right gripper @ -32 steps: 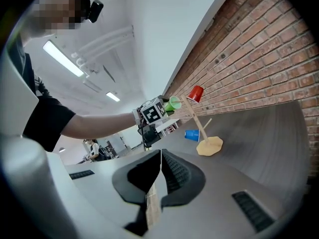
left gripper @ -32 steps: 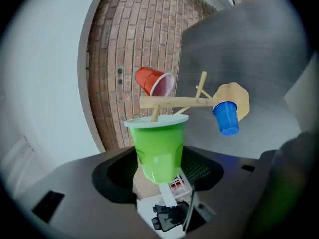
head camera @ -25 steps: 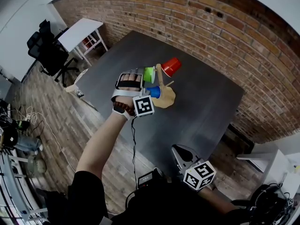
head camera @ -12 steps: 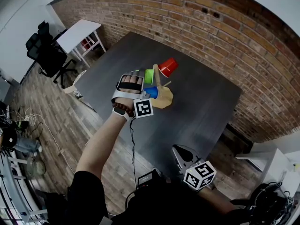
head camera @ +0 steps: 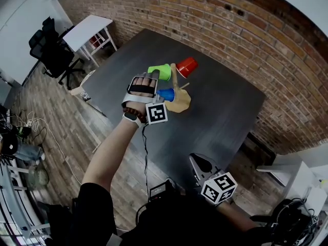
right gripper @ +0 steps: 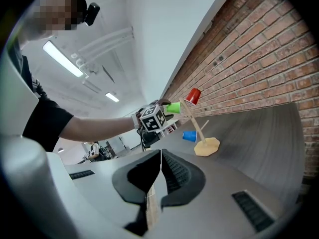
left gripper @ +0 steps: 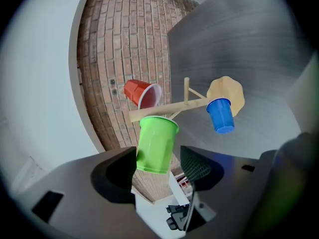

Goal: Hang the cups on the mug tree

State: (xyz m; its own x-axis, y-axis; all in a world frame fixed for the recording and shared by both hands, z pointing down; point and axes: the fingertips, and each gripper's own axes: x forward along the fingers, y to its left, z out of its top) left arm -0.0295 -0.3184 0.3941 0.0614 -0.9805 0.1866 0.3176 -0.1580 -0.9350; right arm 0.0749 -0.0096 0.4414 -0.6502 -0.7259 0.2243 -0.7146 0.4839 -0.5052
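A wooden mug tree (head camera: pixel 179 102) stands on the dark table (head camera: pixel 225 117). A red cup (head camera: pixel 187 66) hangs on its top right peg and a blue cup (head camera: pixel 166 94) on a low left peg. On the upper left peg sits a green cup (head camera: pixel 160 72), mouth toward the trunk. My left gripper (head camera: pixel 148 77) is open right behind it. In the left gripper view the green cup's (left gripper: pixel 157 143) bottom lies between the jaws with a gap on the right side. My right gripper (head camera: pixel 197 163) is shut and empty, low over the table's near edge, away from the tree.
A brick wall (head camera: pixel 266 45) runs behind the table. A small white table (head camera: pixel 89 32) and a black office chair (head camera: pixel 51 55) stand on the wooden floor at the far left. Cables and gear lie on the floor (head camera: pixel 20 137) to the left.
My left gripper has drawn back a little from the tree, and more of the green cup shows beyond it. The right gripper has stayed put.
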